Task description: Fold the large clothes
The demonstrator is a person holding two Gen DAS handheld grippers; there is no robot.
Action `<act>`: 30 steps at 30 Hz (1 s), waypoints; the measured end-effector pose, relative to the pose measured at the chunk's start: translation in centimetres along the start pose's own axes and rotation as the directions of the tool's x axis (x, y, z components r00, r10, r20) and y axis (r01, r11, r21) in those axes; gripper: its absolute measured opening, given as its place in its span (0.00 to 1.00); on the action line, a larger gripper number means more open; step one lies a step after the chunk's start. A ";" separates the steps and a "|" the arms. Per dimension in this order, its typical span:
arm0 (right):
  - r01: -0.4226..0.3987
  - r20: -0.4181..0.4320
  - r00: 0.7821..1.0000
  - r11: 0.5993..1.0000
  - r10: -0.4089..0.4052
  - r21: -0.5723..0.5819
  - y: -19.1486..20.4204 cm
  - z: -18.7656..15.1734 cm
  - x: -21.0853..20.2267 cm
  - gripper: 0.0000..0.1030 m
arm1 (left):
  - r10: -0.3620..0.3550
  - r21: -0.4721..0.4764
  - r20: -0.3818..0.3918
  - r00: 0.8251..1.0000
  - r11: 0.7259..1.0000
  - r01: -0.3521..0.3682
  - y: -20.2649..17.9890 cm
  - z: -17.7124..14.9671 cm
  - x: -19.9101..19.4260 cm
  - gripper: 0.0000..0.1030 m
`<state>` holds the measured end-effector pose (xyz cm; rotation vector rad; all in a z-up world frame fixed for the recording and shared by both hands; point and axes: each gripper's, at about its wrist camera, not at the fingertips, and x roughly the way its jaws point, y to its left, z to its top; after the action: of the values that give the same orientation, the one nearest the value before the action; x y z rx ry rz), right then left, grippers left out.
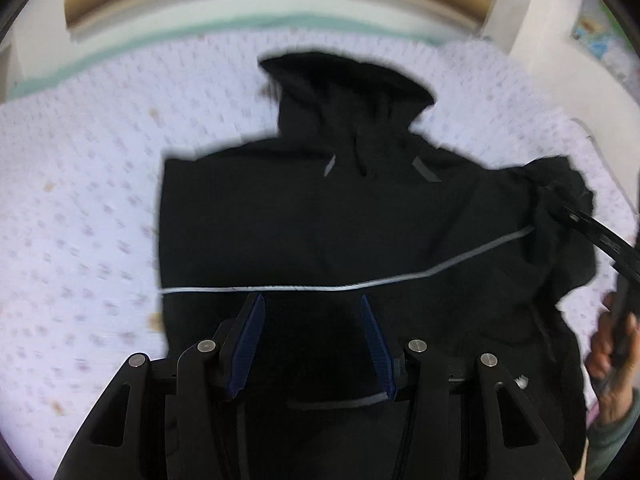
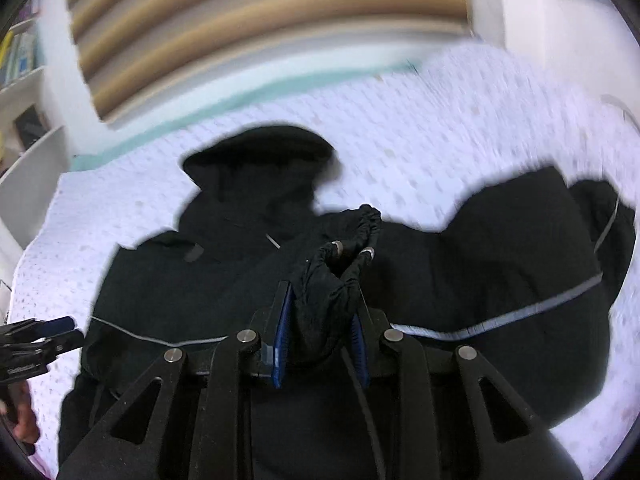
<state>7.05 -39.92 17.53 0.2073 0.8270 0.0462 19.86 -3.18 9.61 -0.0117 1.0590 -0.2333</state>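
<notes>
A large black hooded jacket (image 1: 320, 220) with a thin grey reflective stripe lies spread on a white patterned bedspread (image 1: 80, 220), hood toward the far side. My left gripper (image 1: 312, 300) is open and empty, hovering over the jacket's lower body. My right gripper (image 2: 322, 312) is shut on the bunched elastic cuff of the jacket's sleeve (image 2: 340, 264) and holds it lifted over the jacket body (image 2: 180, 280). In the left wrist view the right gripper (image 1: 560, 208) shows at the right with the sleeve end. The left gripper (image 2: 60, 330) shows at the left edge of the right wrist view.
The bedspread (image 2: 440, 120) covers a bed with a teal edge (image 2: 200, 120) at the far side. A brown striped headboard (image 2: 260, 20) stands behind it. Shelves (image 2: 24, 80) stand at the left. A white post (image 1: 532, 20) stands at the far right.
</notes>
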 end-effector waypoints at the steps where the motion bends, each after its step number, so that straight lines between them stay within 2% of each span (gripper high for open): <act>1: 0.005 -0.021 1.000 1.000 -0.005 0.010 -0.8 -0.7 0.9 0.30 | 0.020 -0.014 -0.015 1.000 1.000 -0.020 -0.1 -0.2 1.4 0.49; 3: 0.000 -0.074 0.997 0.999 0.003 0.041 -2.4 -2.2 3.4 0.30 | 0.059 -0.057 -0.019 0.998 0.997 -0.060 0.6 -1.2 4.2 0.49; 5: -0.005 -0.136 0.991 0.997 0.016 0.083 -3.9 -3.7 5.5 0.30 | 0.052 -0.084 -0.010 0.999 0.995 -0.052 1.3 -2.0 5.4 0.49; 9: -0.019 -0.148 0.988 0.993 0.037 0.118 -4.8 -4.1 5.0 0.37 | 0.020 -0.088 0.008 1.000 0.996 -0.019 2.0 -2.1 5.0 0.49; 11: -0.032 -0.090 0.995 0.987 0.047 0.158 -4.9 -3.6 2.7 0.43 | 0.030 -0.098 0.072 0.997 0.995 -0.023 2.1 -1.9 3.0 0.49; 12: -0.071 -0.019 0.997 0.979 0.076 0.189 -5.1 -3.6 1.0 0.44 | 0.006 -0.120 0.147 0.989 0.993 0.012 2.3 -2.0 1.3 0.49; 13: -0.117 0.042 0.993 0.971 0.111 0.208 -4.9 -3.5 -0.5 0.49 | -0.030 -0.139 0.204 0.978 0.989 0.059 2.6 -2.1 -0.1 0.49; 14: -0.146 0.083 0.988 0.968 0.131 0.205 -4.2 -3.5 -1.4 0.65 | -0.068 -0.160 0.253 0.965 0.981 0.111 2.8 -2.0 -1.3 0.52; 15: -0.141 0.088 0.988 0.973 0.127 0.182 -3.2 -3.5 -1.7 0.72 | -0.070 -0.165 0.251 0.966 0.980 0.114 2.6 -1.8 -1.5 0.55; 16: -0.112 0.062 0.993 0.987 0.105 0.119 -1.4 -3.6 -1.4 0.76 | -0.066 -0.160 0.234 0.970 0.981 0.105 2.4 -1.8 -1.2 0.56; 18: -0.069 0.022 0.997 0.998 0.070 -0.011 1.9 -4.4 -0.2 0.76 | -0.044 -0.131 0.177 0.983 0.989 0.067 1.7 -2.1 0.7 0.56; 21: 0.079 -0.026 0.996 0.982 -0.085 -0.169 4.6 -7.1 3.2 0.72 | -0.011 -0.100 0.127 0.992 0.995 0.024 0.9 -3.8 4.1 0.56; 22: 0.120 -0.048 0.990 0.972 -0.132 -0.200 4.8 -7.8 4.5 0.71 | 0.009 -0.067 0.146 0.989 0.998 0.001 0.6 -4.5 4.9 0.56; 24: 0.148 -0.055 0.985 0.963 -0.165 -0.224 4.6 -9.1 5.9 0.72 | 0.043 -0.026 0.201 0.979 0.999 -0.038 -0.1 -5.2 5.3 0.58; 27: 0.166 -0.022 0.984 0.956 -0.176 -0.241 4.6 -9.6 5.8 0.73 | 0.087 -0.014 0.217 0.972 0.996 -0.086 -0.2 -5.5 5.6 0.59; 30: 0.158 -0.016 0.986 0.959 -0.166 -0.235 4.2 -10.0 5.6 0.74 | 0.095 -0.013 0.220 0.971 0.995 -0.094 -0.7 -5.4 5.7 0.59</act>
<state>3.65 -33.44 7.75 -0.0836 0.8638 -0.0073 17.74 -4.40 2.15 0.0107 0.8367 -0.1410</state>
